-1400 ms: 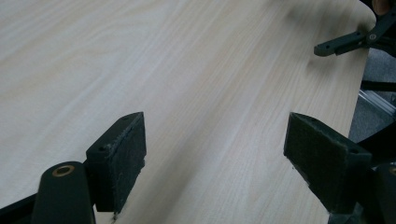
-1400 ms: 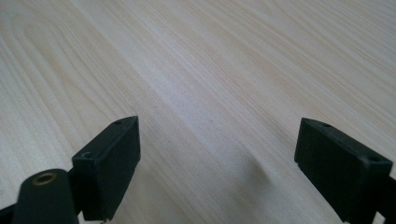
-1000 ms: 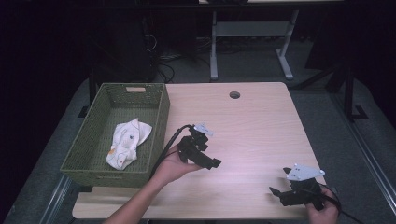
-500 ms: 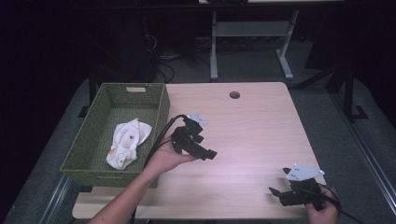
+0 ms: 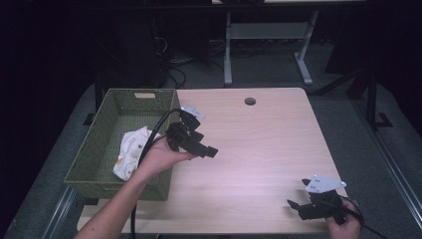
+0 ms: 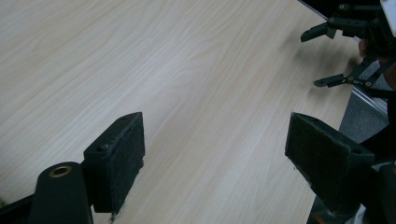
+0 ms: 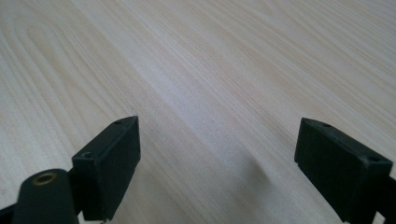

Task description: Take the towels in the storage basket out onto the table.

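My left gripper (image 5: 208,151) hovers over the light wooden table (image 5: 259,134), just right of a green woven basket (image 5: 102,144). Its jaws point right and stand wide apart with nothing between them (image 6: 215,158). A white cloth with a printed pattern (image 5: 130,152) lies crumpled in the basket. My right gripper (image 5: 294,204) rests near the table's front right corner, open and empty (image 7: 217,163). From the left gripper view I see the right gripper (image 6: 327,56) far off at the upper right.
A round cable hole (image 5: 250,101) sits near the table's far edge. Beyond the table stand a grey metal desk frame (image 5: 268,35) and loose cables on the dark floor. The table's front edge runs close to my right gripper.
My left gripper has drawn back to the left, toward the basket, and lifted a little. The right gripper has stayed put.
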